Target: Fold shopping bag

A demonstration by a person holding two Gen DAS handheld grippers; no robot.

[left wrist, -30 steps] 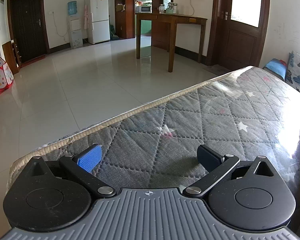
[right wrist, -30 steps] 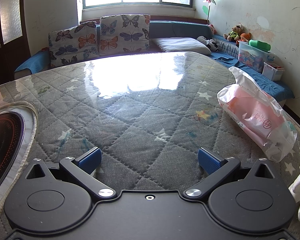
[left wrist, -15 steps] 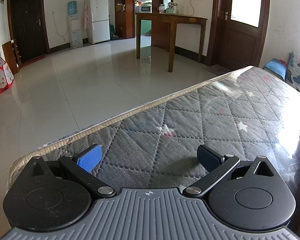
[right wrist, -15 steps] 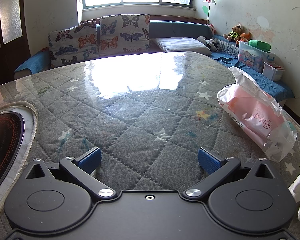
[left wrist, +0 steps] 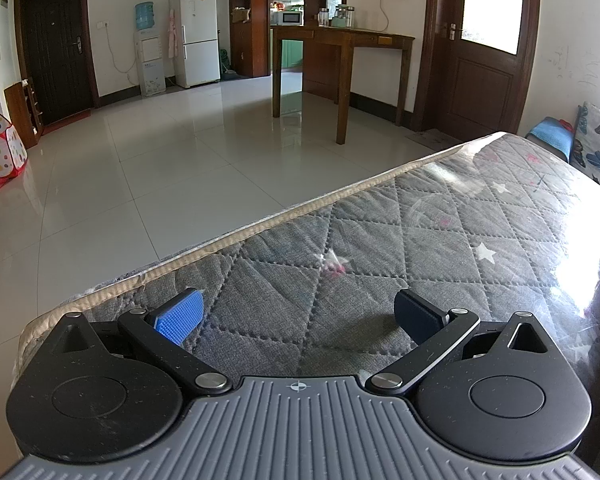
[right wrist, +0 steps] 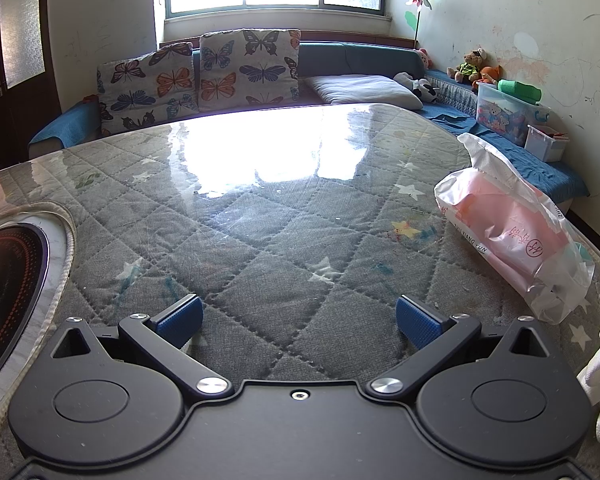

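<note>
While both claws rest low on the quilted table [right wrist: 260, 216] with fingers spread apart and holding nothing, the shopping bag [right wrist: 512, 232] lies crumpled and unfolded by the right edge. The right claw [right wrist: 298, 316] is nearer to it; the left claw [left wrist: 298, 314] faces away, toward the room.

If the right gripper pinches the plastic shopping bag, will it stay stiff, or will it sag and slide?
The shopping bag looks like thin, crinkled film, so it would probably sag rather than hold its shape. Its glossy skin, on the shiny clear cover over the quilted surface, may slide easily. It looks puffed and seems to hold something pink, so its weight is uncertain.
</note>
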